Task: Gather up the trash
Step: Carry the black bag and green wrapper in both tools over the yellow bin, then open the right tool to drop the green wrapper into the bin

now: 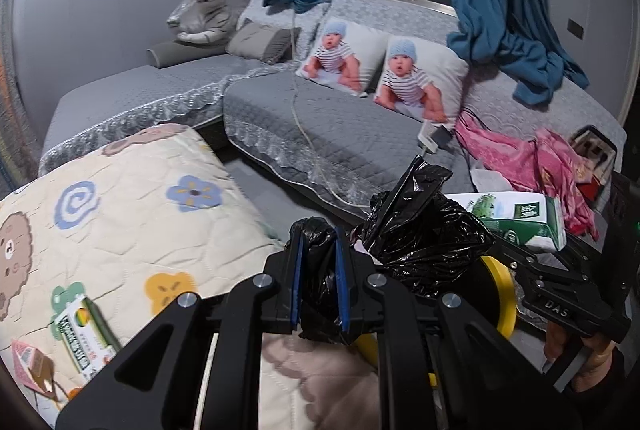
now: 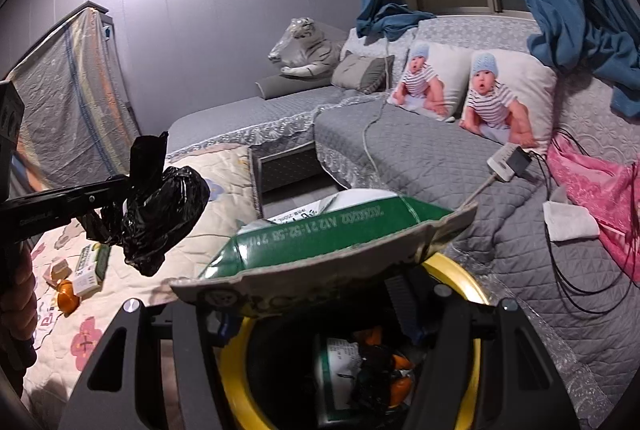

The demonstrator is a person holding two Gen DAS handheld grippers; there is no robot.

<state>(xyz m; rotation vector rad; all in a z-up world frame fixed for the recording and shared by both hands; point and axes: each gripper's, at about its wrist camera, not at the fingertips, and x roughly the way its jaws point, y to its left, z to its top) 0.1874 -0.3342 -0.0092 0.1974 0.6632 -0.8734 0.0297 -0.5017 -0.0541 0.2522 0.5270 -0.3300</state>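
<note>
My left gripper (image 1: 319,276) is shut on a crumpled black plastic bag (image 1: 420,234), held in the air just left of the yellow-rimmed bin (image 1: 505,294); the bag also shows in the right wrist view (image 2: 160,206). My right gripper (image 2: 320,314) is shut on a green and white milk carton (image 2: 320,242) and holds it flat over the bin's (image 2: 460,270) opening. The carton also shows in the left wrist view (image 1: 516,218). The bin holds another carton and orange scraps. A small green and white box (image 1: 82,334) and scraps lie on the patterned quilt (image 1: 120,214).
A grey sofa (image 1: 340,126) with two baby-print pillows (image 1: 384,70) stands behind. A pink cloth (image 2: 600,186), a white tissue (image 2: 568,222), a power strip (image 2: 508,158) and black cables lie on it. Orange peel (image 2: 66,296) lies on the quilt.
</note>
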